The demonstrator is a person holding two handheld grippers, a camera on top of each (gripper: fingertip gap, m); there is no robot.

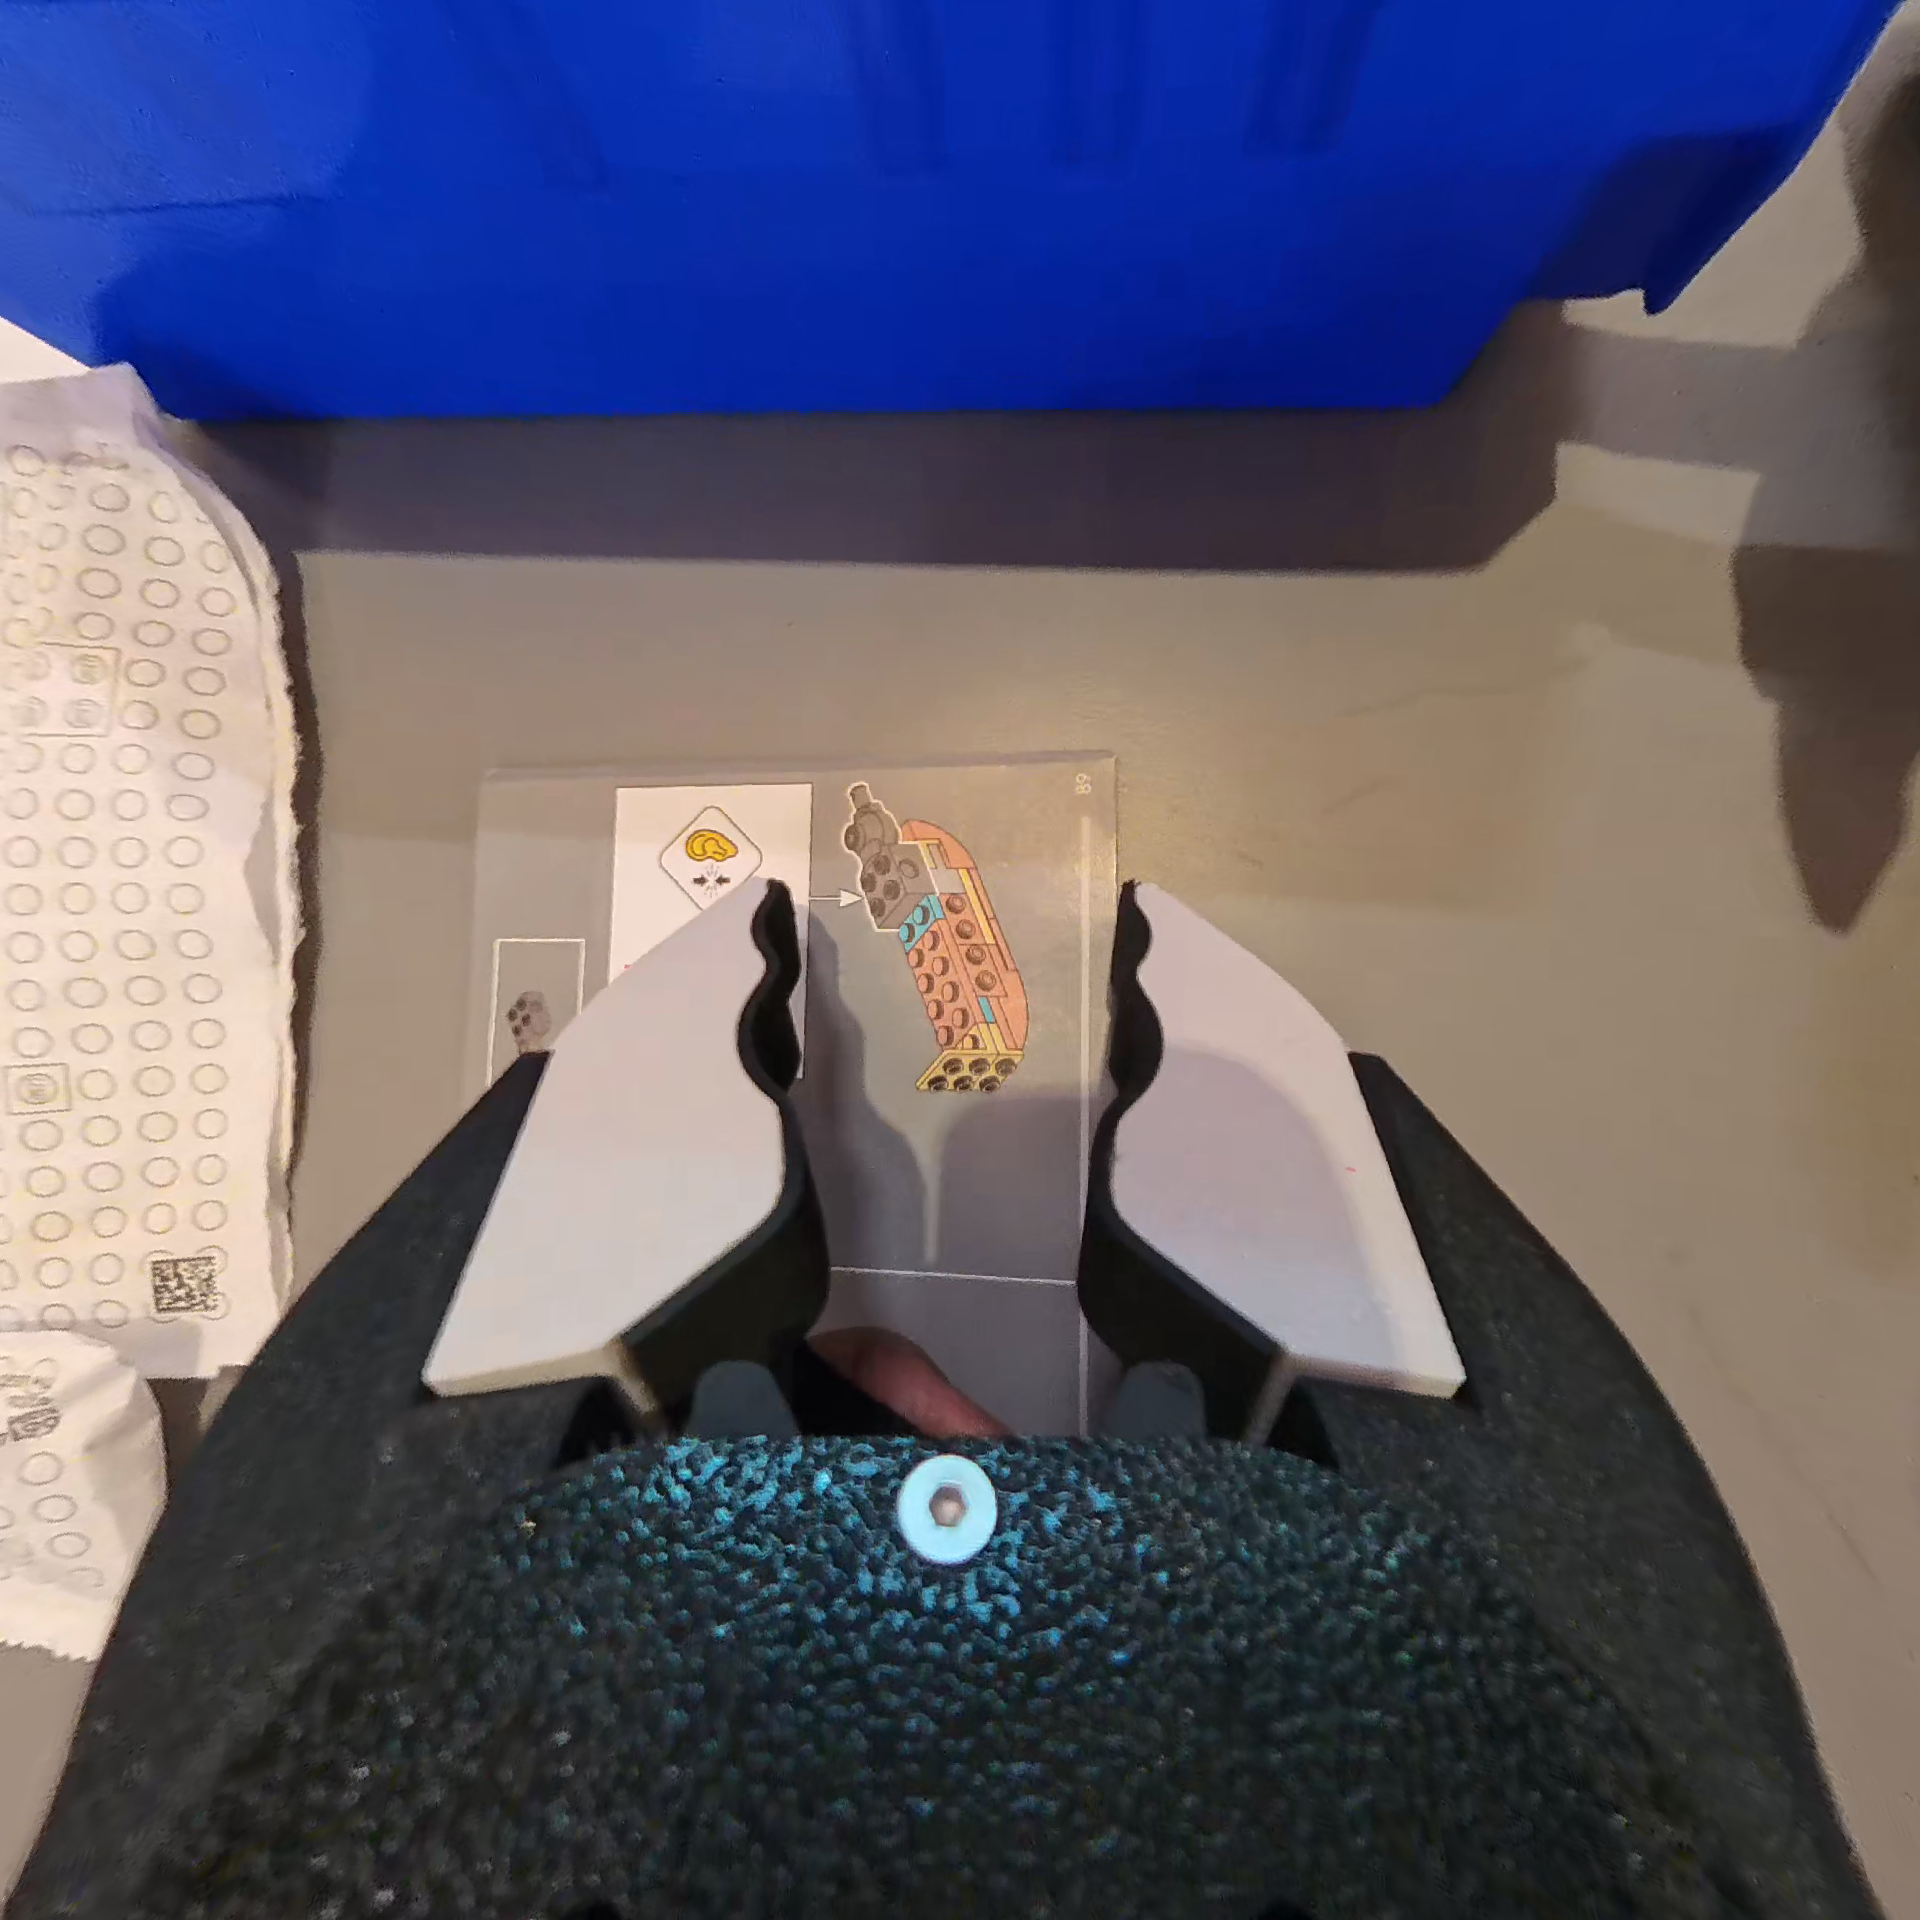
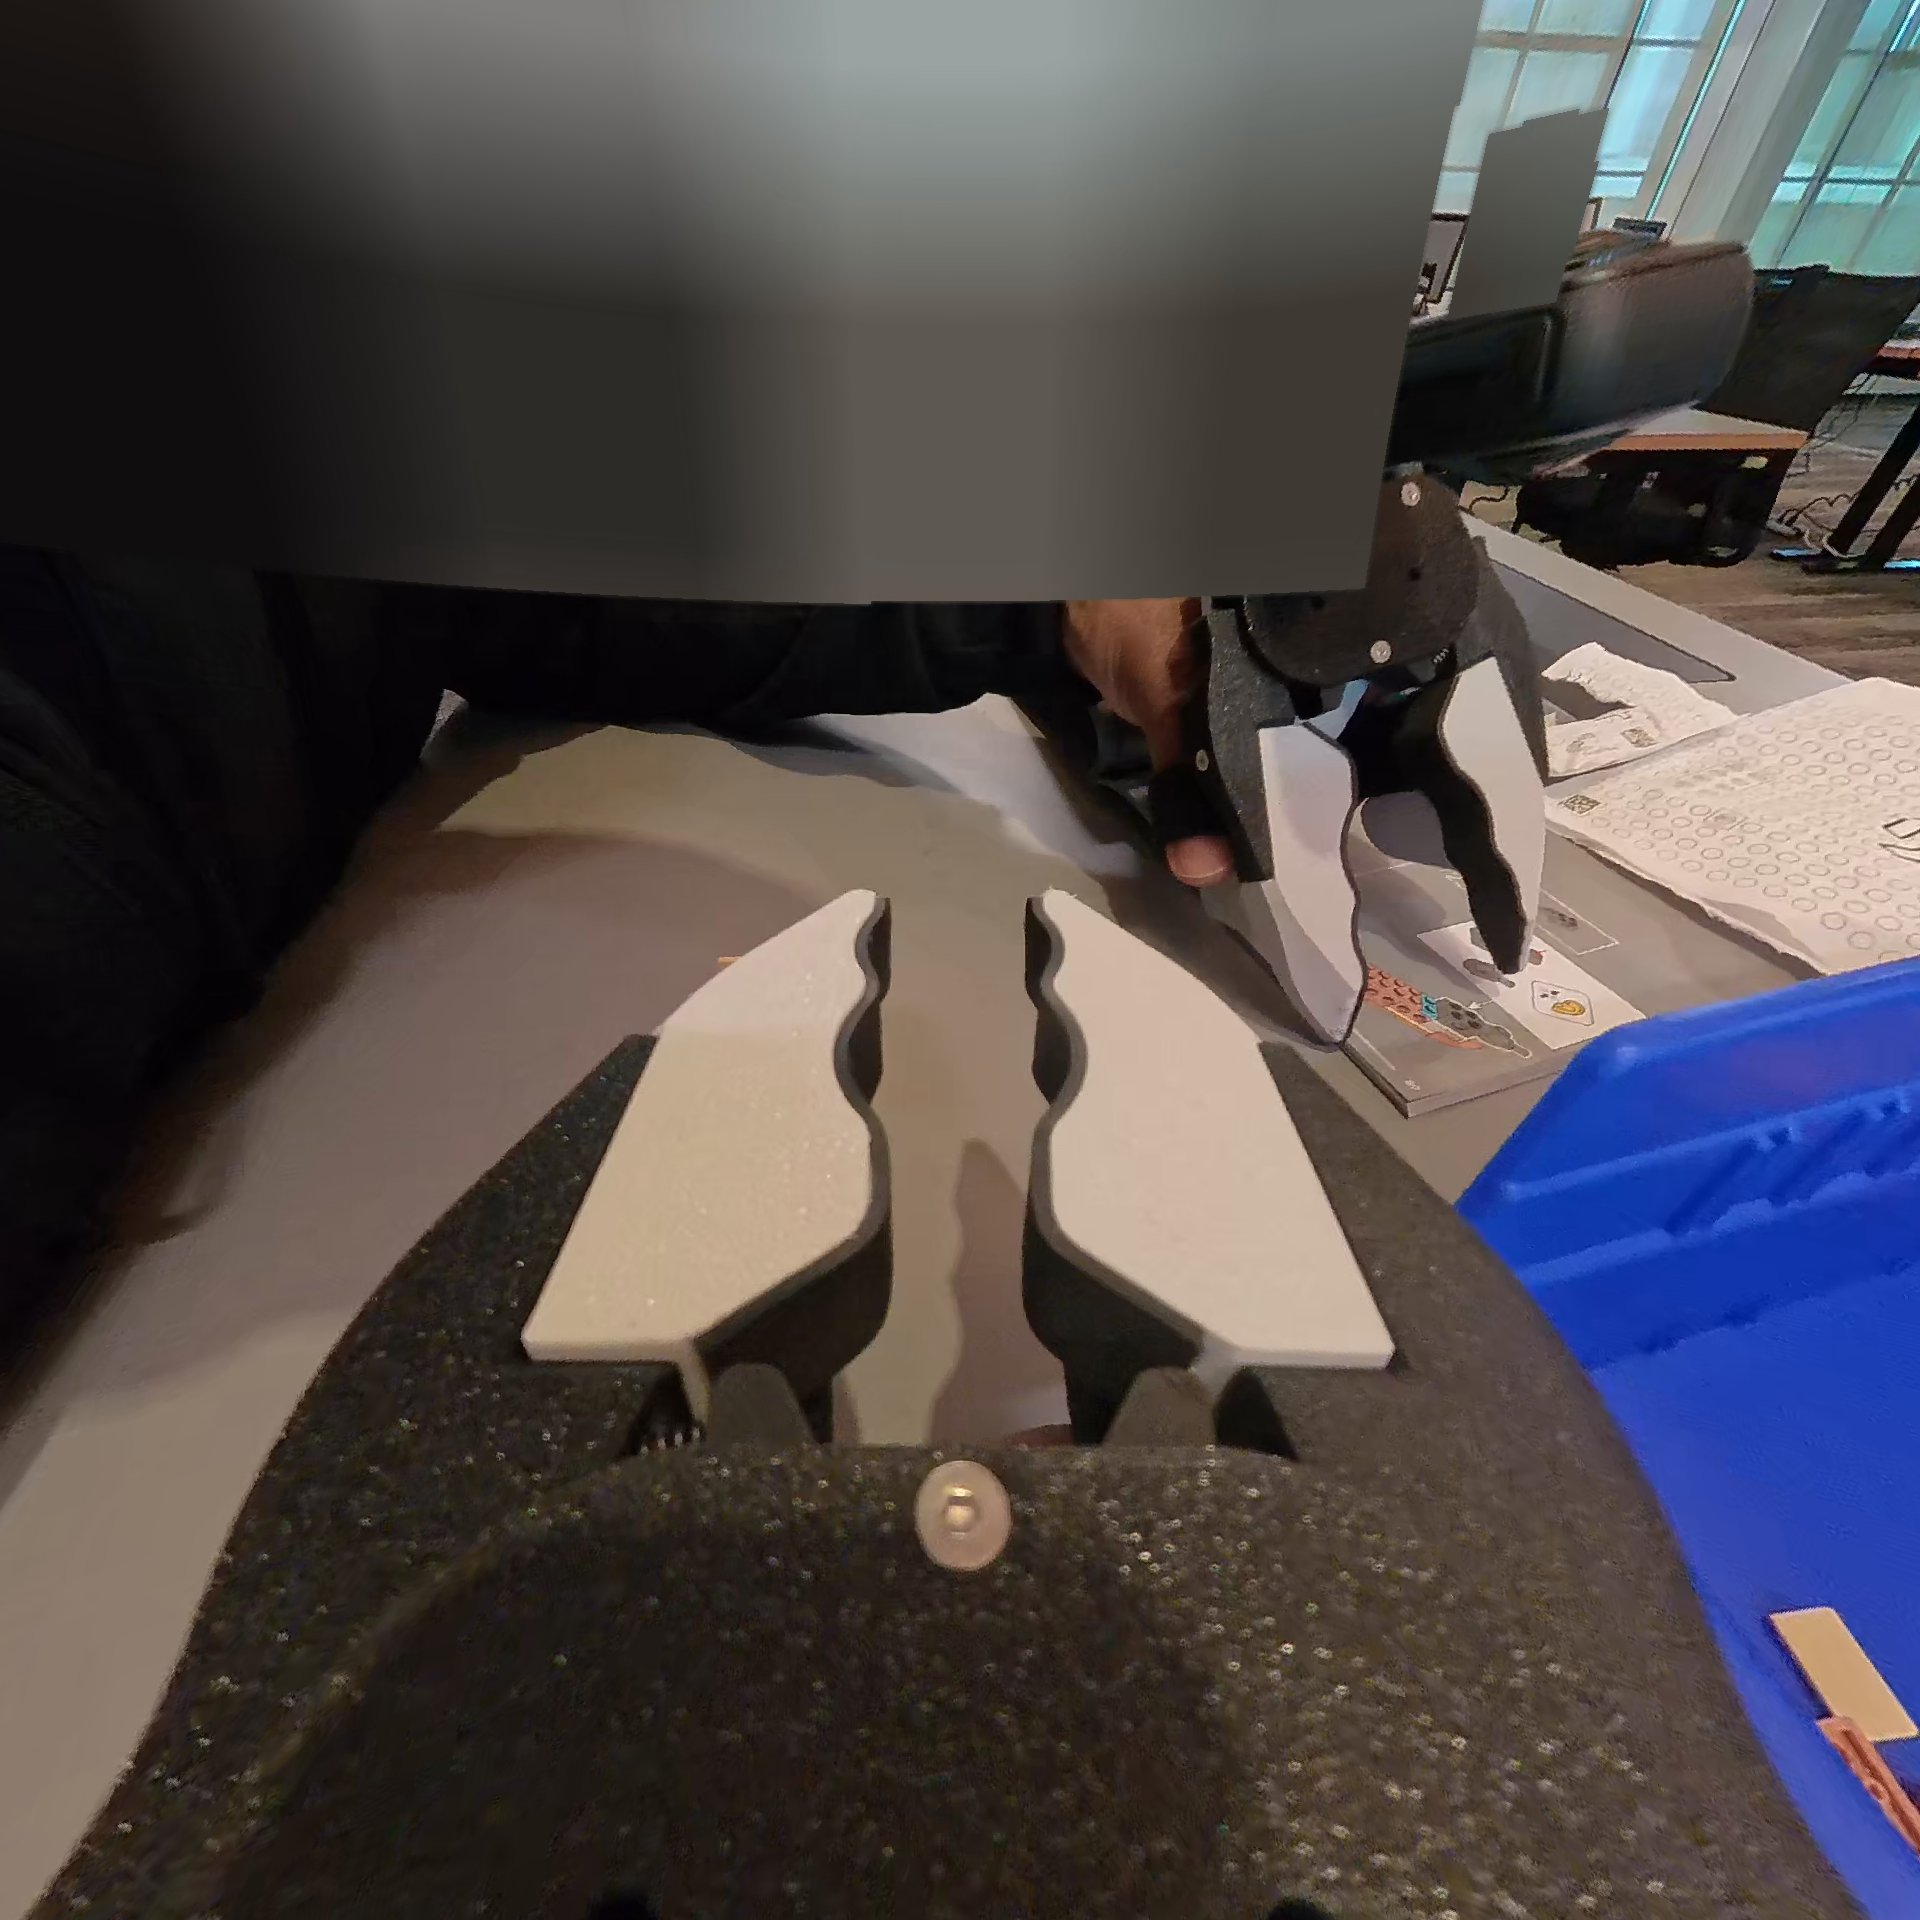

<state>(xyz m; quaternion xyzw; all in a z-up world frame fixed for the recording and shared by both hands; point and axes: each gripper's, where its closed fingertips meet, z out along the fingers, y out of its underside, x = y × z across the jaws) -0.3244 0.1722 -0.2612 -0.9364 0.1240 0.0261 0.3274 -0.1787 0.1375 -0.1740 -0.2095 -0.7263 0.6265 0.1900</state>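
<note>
The left gripper (image 1: pixel 961 894) hangs over a booklet (image 1: pixel 977 1195) on the grey surface (image 1: pixel 1351 675), fingers wide apart. The right gripper (image 2: pixel 956 904) has fingers a little apart, holding nothing, near a blue bin (image 2: pixel 1714 1195).

Two black speckled foam-textured claws (image 1: pixel 956 904) (image 2: pixel 956 914): pale grey fingers (image 1: pixel 644 1122), wavy black pads, silver hex screw (image 2: pixel 961 1529); black sleeve (image 2: pixel 156 831).

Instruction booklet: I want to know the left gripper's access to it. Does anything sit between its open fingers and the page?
Nothing visible does. The left gripper hangs open directly over the instruction booklet, holding nothing; the blue bin lies beyond.
</note>
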